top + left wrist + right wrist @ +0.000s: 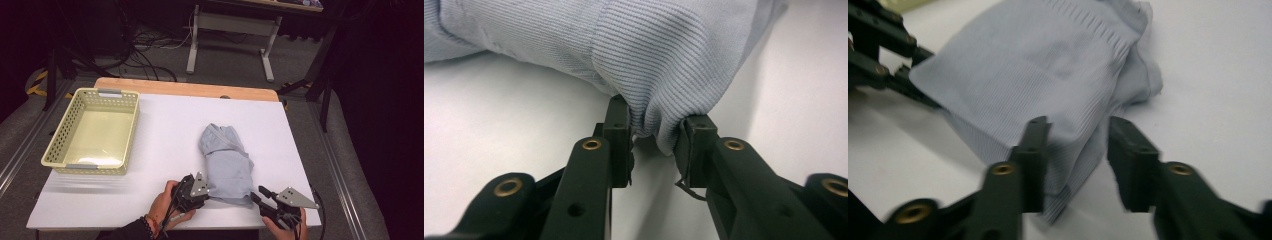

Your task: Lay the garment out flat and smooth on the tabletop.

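A folded light blue-grey garment (227, 160) lies on the white table (165, 135), right of its middle and near the front edge. My left gripper (208, 194) is at the garment's near left corner. In the left gripper view its jaws (656, 145) pinch a bunched fold of the ribbed cloth (664, 60). My right gripper (256, 196) is at the near right corner. In the right gripper view its jaws (1078, 145) stand apart around the garment's (1048, 75) corner, with a gap at the right pad. The left gripper (883, 55) shows at that view's upper left.
A pale yellow perforated plastic basket (107, 93) with nothing in it stands at the table's left side. A bare wooden strip (185, 88) runs along the far edge. Behind the table are cables and desk legs on the floor.
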The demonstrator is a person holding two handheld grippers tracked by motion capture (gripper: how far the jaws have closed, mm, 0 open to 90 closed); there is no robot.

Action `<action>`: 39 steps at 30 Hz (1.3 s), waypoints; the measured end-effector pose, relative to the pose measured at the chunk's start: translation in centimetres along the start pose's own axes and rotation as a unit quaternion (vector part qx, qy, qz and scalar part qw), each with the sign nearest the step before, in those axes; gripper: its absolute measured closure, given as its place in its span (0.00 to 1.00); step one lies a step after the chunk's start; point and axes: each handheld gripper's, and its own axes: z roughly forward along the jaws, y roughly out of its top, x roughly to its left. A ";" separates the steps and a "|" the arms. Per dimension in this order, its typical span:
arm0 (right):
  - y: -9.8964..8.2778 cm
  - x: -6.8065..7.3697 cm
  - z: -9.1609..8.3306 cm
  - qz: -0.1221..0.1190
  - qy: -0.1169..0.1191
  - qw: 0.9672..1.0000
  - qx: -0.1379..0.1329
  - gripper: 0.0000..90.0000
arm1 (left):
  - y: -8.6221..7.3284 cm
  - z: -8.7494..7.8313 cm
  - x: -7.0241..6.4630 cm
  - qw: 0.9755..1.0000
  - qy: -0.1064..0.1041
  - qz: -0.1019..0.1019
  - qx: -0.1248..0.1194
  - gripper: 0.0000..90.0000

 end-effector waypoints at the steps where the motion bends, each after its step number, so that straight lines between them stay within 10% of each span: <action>1: 0.3 -0.2 -0.1 0.003 -0.005 1.000 -0.004 0.57 | -0.1 -0.2 0.2 1.000 0.000 0.003 0.002 0.82; 7: 2.5 -1.4 1.2 -0.020 -0.002 0.999 -0.031 0.53 | -0.6 -1.5 1.0 1.000 0.012 0.015 0.009 0.83; 17: 5.8 -3.2 7.8 -0.042 0.039 0.998 0.012 0.49 | -2.3 -3.0 -0.1 0.999 0.020 0.023 0.012 0.83; 21: 6.1 -2.7 9.1 -0.052 0.062 0.996 0.026 0.63 | -2.8 -3.1 -0.4 1.000 0.022 0.017 0.009 0.82; 27: 6.0 -1.2 8.9 -0.104 0.069 0.992 0.034 0.96 | -3.1 -2.8 -0.5 1.000 0.023 0.001 -0.004 0.79; 39: 7.1 0.0 4.1 -0.112 0.019 0.994 0.002 0.98 | -3.3 -2.7 -0.2 1.000 0.017 -0.014 -0.014 0.73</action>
